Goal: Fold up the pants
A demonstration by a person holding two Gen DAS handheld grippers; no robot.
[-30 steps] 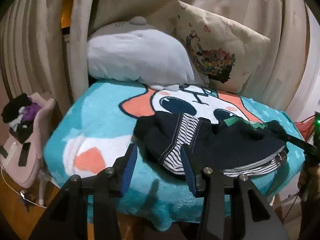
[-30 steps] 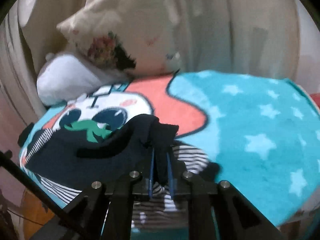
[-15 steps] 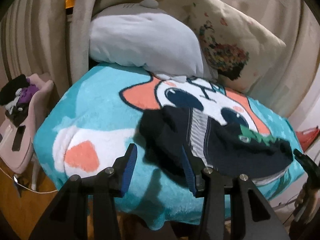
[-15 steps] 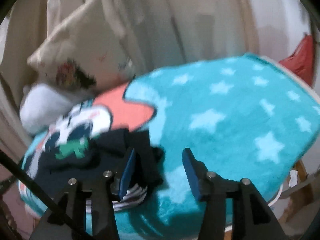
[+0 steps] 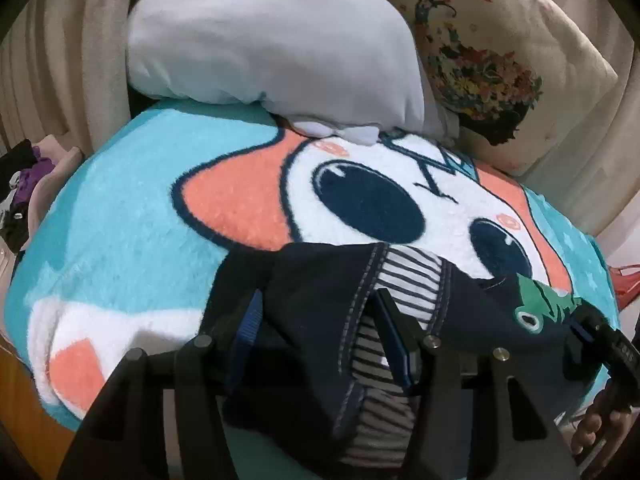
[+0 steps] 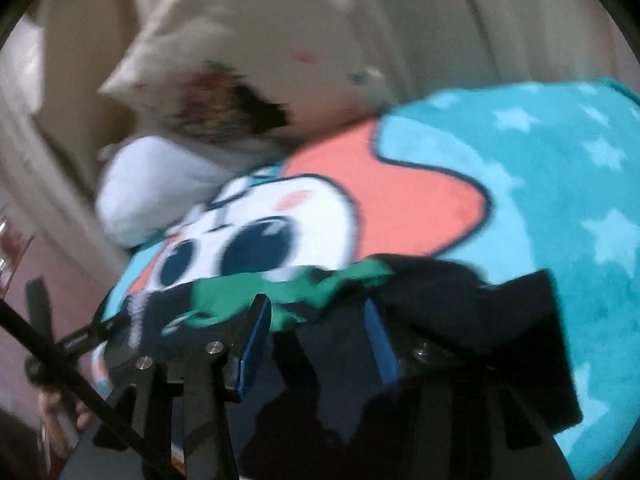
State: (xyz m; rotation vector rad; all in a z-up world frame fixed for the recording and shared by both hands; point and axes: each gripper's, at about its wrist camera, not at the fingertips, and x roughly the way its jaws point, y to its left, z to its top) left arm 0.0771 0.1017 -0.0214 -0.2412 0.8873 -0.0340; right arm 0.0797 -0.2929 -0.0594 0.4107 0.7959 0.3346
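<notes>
- R gripper point(image 6: 316, 336): 1 s ago its fingers were pinched on a dark fold of the navy pants point(image 5: 320, 344); at 0.5 s they had let go and pulled off over the teal cartoon blanket point(image 5: 132, 208). Now it's back at the heap, fingers spread wide, cloth lying in the gap and over the right finger, nothing pinched. View is motion-blurred, so contact w/ the fabric can't be read.
- L gripper point(image 5: 320, 332): spread in all three looks, never closed. It has moved in: pants edge was ahead of the tips before, now the tips are over the fabric, right blue pad next to the striped lining point(image 5: 408, 276), left pad on the dark outer cloth.
- Pants: bunched pile at the near edge of the blanket, lining showing, green patch point(image 5: 540, 304) toward R side. Not flat, no clean fold visible.
- Behind: grey-white pillow point(image 5: 272, 40) and floral cushion point(image 5: 500, 52), well apart from the pants.
- Meaning, as I judge it: R's last pull is done and released; both grippers are setting up a fresh two-point grab. Task looks early-to-mid, heap needs spreading before a real fold.
- Risk: closing on lining only, or on several layers at once, would drag the pile rather than fold it.
</notes>
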